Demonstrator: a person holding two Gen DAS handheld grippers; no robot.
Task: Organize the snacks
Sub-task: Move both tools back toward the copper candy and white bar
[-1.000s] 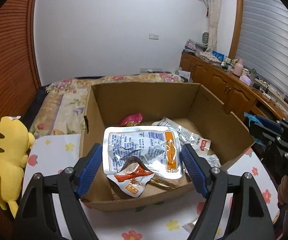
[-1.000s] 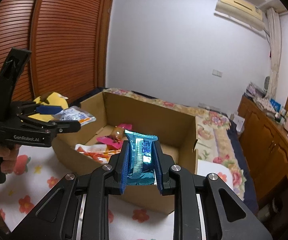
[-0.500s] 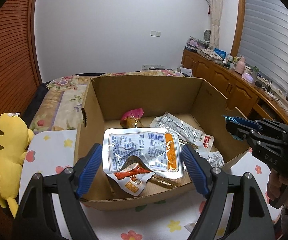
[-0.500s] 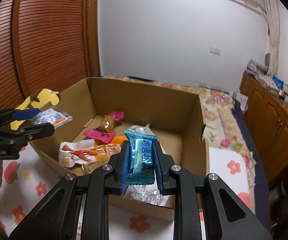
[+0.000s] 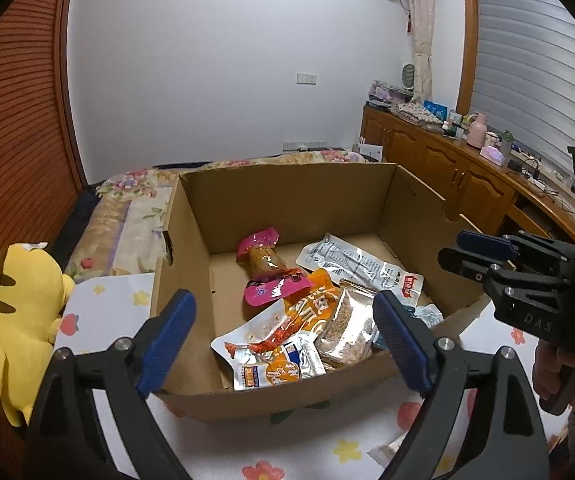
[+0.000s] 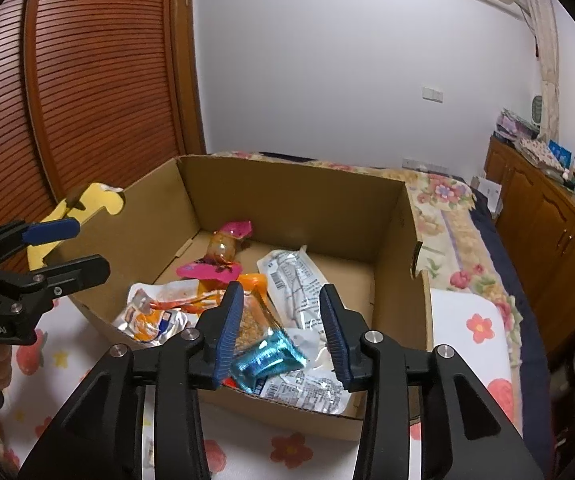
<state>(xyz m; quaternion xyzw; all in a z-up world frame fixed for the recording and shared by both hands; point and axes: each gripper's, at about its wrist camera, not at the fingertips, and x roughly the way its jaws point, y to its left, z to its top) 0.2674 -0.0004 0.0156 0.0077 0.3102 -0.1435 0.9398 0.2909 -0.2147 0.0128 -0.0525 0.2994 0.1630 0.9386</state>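
Observation:
An open cardboard box (image 5: 287,196) (image 6: 295,200) stands on the flowered table. It holds several snack packets. My left gripper (image 5: 285,340) hangs over its near edge, jaws opening wide with nothing between them. A silver and orange packet (image 5: 271,364) (image 6: 151,320) lies in the box right below it. My right gripper (image 6: 281,300) is at the box's near right corner, its jaws opening. The shiny blue packet (image 6: 267,358) lies loose beneath them on a silver packet, and neither pad touches it. Each gripper shows in the other's view: left gripper (image 6: 63,248), right gripper (image 5: 483,252).
Also in the box are a pink-wrapped snack (image 5: 261,256), a long silver packet (image 5: 359,268) and a clear packet of brown crumbs (image 5: 343,328). A yellow plush toy (image 5: 11,320) sits left of the box. A bed lies behind it and wooden cabinets (image 5: 467,176) to the right.
The left gripper let go of the silver packet, which fell into the box. The right gripper moved over the box, opened, and the blue packet dropped out of it.

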